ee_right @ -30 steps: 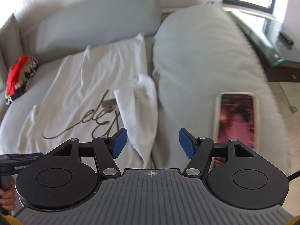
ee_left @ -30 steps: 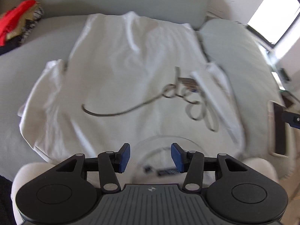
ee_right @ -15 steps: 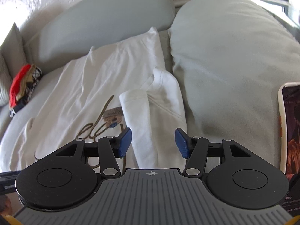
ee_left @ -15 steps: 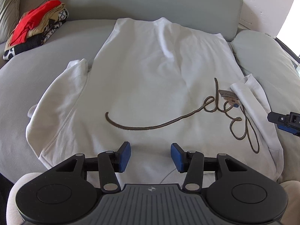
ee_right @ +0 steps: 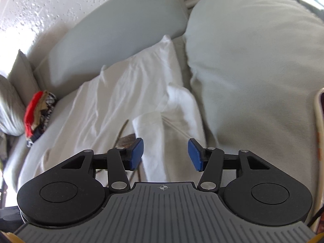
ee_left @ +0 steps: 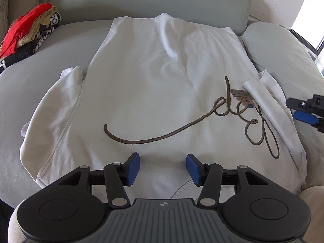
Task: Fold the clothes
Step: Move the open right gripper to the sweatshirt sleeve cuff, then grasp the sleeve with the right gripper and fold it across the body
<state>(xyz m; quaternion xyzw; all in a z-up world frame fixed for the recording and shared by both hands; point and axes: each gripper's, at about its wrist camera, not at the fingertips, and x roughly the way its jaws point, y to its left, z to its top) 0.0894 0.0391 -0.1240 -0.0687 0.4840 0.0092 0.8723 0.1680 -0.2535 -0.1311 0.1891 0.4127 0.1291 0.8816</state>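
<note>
A white T-shirt [ee_left: 154, 93] with a brown script design [ee_left: 202, 121] lies spread flat on the grey sofa seat, collar end nearest me. Its right sleeve [ee_left: 265, 99] is folded inward over the chest; the left sleeve [ee_left: 60, 103] lies out to the side. My left gripper [ee_left: 163, 169] hovers open just above the shirt near the collar [ee_left: 184, 190]. My right gripper [ee_right: 165, 155] is open over the folded right sleeve [ee_right: 168, 125], nothing between its fingers. Its tip [ee_left: 305, 111] shows at the right edge of the left wrist view.
A pile of red, tan and black-and-white clothes [ee_left: 26, 40] sits at the back left of the sofa [ee_left: 60, 46]. A large grey cushion [ee_right: 253, 60] rises right of the shirt. A phone [ee_right: 319, 125] lies on it at the far right. The backrest [ee_left: 151, 0] runs behind.
Both grippers have moved in toward the shirt. The right one swung left from the phone to above the folded sleeve; the left view now centres on the shirt's chest.
</note>
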